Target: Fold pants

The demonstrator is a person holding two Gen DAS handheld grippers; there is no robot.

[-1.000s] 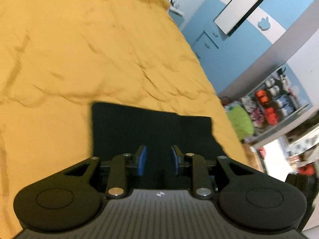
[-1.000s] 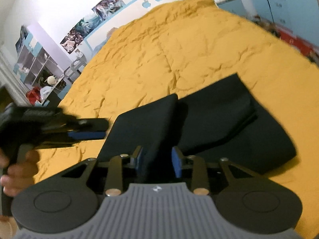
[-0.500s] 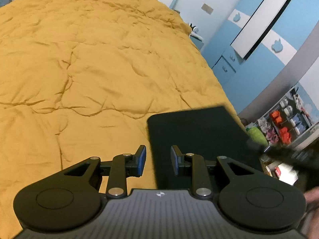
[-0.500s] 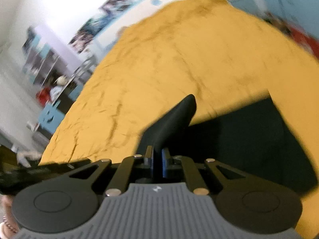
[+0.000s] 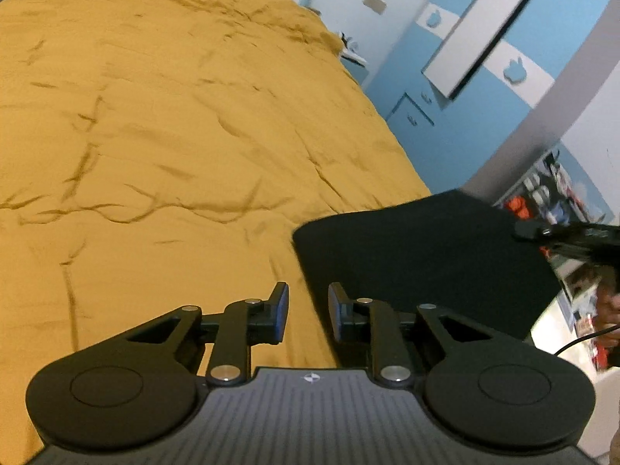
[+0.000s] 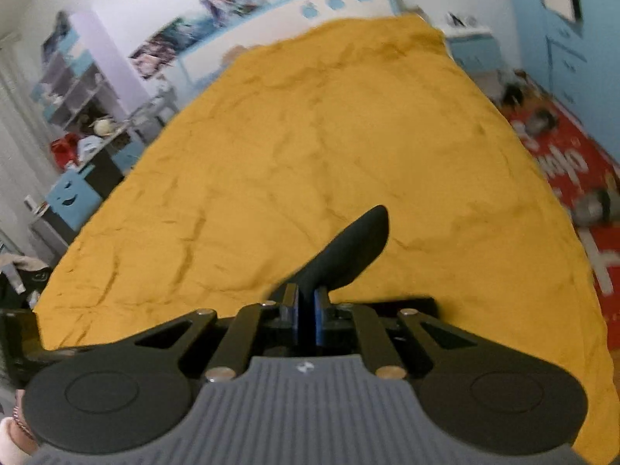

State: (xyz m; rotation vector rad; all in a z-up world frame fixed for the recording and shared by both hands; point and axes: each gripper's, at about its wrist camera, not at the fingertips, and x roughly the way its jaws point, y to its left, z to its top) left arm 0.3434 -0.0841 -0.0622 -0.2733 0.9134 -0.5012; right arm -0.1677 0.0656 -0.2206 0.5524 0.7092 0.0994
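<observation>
The black folded pants (image 5: pixel 426 255) hang as a flat dark panel at the right of the left wrist view, lifted over the yellow bedspread (image 5: pixel 174 135). My right gripper (image 6: pixel 306 310) is shut on a fold of the pants (image 6: pixel 348 252), which sticks up and forward from between its fingers. It also shows at the far right of the left wrist view (image 5: pixel 562 236), holding the panel's far corner. My left gripper (image 5: pixel 308 310) is open and empty, just left of the pants' near edge.
The yellow bedspread (image 6: pixel 310 135) fills most of both views. Blue cabinets (image 5: pixel 445 116) and toy shelves (image 5: pixel 550 193) stand to the right of the bed. A shelf unit (image 6: pixel 77 89) stands to its left. A red rug (image 6: pixel 573 162) lies on the floor.
My right gripper closed on the pants and lifted them off the bed. My left gripper let go, stayed open and swung left, so the pants now sit to its right.
</observation>
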